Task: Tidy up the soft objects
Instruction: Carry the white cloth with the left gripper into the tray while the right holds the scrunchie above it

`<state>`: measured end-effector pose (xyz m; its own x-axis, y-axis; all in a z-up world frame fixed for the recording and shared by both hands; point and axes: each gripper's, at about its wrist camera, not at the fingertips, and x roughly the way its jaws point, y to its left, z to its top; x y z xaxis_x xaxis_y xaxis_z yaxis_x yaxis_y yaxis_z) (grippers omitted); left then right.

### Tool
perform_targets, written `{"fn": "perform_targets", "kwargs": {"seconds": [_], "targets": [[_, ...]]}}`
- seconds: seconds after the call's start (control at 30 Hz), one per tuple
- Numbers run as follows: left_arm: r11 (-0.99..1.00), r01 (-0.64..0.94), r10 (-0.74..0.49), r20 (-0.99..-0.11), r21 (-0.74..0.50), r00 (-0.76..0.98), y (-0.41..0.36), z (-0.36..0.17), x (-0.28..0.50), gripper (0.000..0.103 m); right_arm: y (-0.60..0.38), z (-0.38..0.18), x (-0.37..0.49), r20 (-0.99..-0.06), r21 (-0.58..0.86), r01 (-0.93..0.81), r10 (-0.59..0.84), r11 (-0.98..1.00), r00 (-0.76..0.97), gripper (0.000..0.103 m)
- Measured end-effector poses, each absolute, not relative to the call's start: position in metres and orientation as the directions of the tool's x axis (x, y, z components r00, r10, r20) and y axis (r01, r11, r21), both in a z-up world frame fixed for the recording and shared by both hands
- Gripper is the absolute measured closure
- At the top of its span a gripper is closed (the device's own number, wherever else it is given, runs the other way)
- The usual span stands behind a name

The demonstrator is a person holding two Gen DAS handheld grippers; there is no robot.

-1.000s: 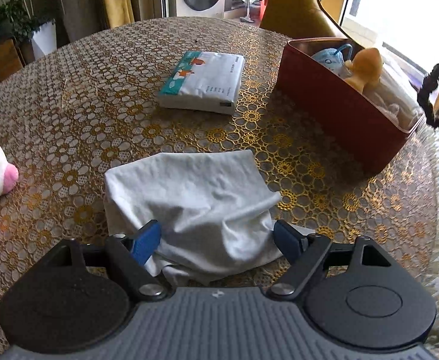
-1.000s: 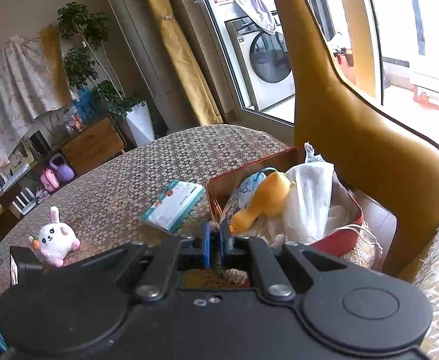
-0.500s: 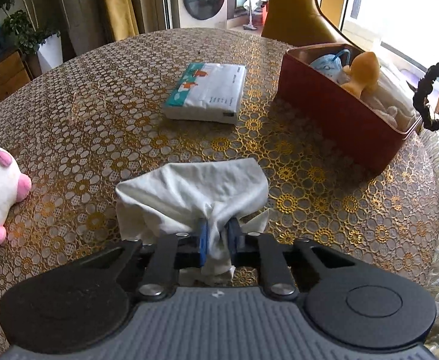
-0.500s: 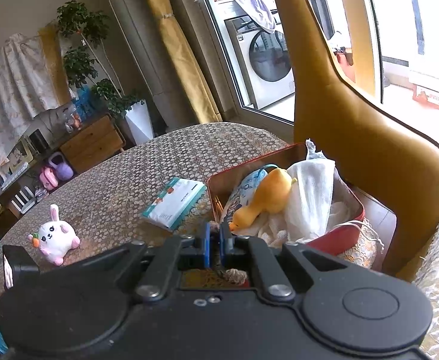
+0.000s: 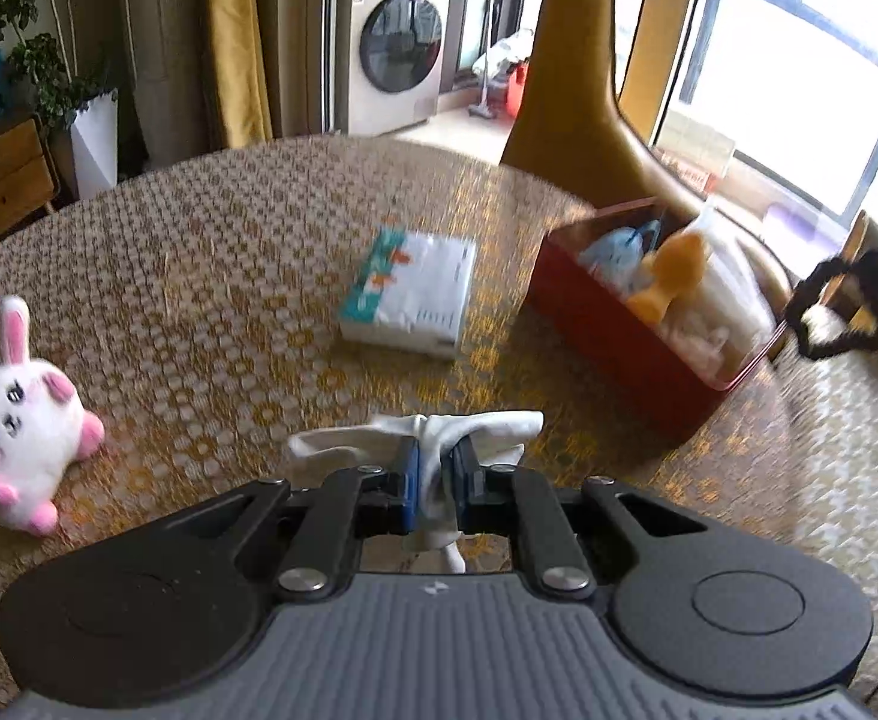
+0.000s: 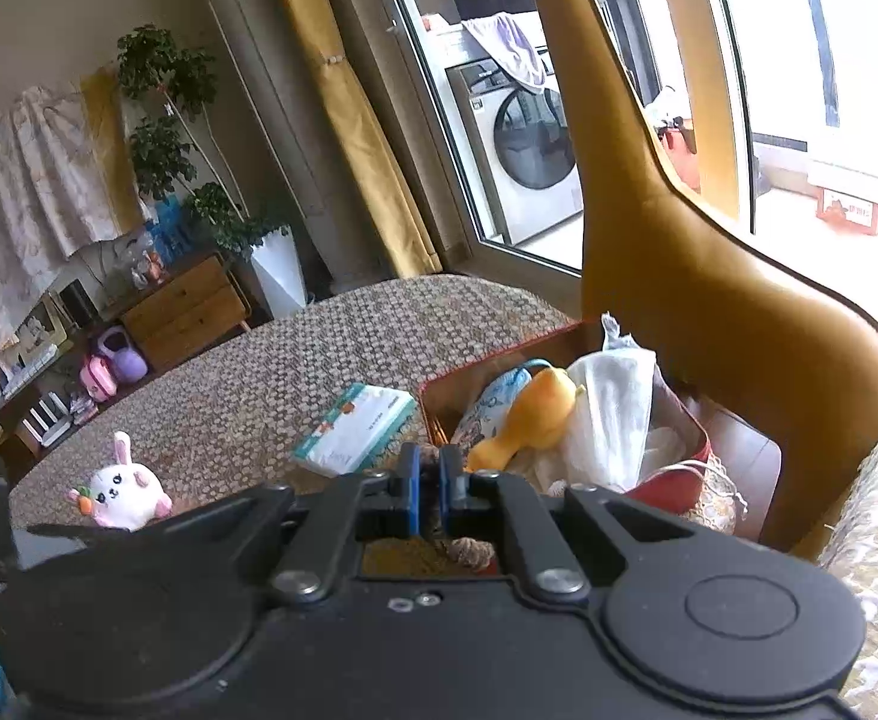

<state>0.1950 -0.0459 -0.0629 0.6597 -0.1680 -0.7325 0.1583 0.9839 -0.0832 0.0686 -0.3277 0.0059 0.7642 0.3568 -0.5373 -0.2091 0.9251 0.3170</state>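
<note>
My left gripper (image 5: pixel 436 450) is shut on a bunched white cloth (image 5: pixel 487 423), which hangs from the pads above the patterned table (image 5: pixel 229 276). Beyond it to the right, the red box (image 5: pixel 613 336) holds a yellow duck toy (image 5: pixel 667 282), a blue item and white fabrics. In the right wrist view, my right gripper (image 6: pixel 430 462) sits at the near end of the red box (image 6: pixel 457 402), pads closed on a brown braided cord (image 6: pixel 469 549); what that cord belongs to is unclear. A white and pink plush bunny (image 5: pixel 19 414) lies at the left.
A flat tissue pack (image 5: pixel 415 294) lies between the bunny and the box. A mustard chair back (image 6: pixel 709 270) rises right behind the box. A black coiled cable (image 5: pixel 829 312) hangs at the right table edge. The table rim curves close past the box.
The left jaws closed on the middle of the white cloth, then lifted it off the table, so it now hangs bunched. The right gripper kept still.
</note>
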Motion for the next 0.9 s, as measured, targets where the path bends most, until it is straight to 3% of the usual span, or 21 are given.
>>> {"fn": "perform_targets", "kwargs": {"seconds": [0.53, 0.9], "targets": [[0.93, 0.34, -0.346, -0.637, -0.137, 0.689, -0.11, 0.033, 0.209, 0.092, -0.341, 0.023, 0.07, -0.507, 0.307, -0.192, 0.331, 0.932, 0.796, 0.097], [0.892, 0.41, -0.432, -0.621, -0.19, 0.654, -0.174, 0.037, 0.249, 0.092, -0.36, 0.004, 0.092, -0.539, 0.303, -0.135, 0.286, 0.943, 0.792, 0.097]]}}
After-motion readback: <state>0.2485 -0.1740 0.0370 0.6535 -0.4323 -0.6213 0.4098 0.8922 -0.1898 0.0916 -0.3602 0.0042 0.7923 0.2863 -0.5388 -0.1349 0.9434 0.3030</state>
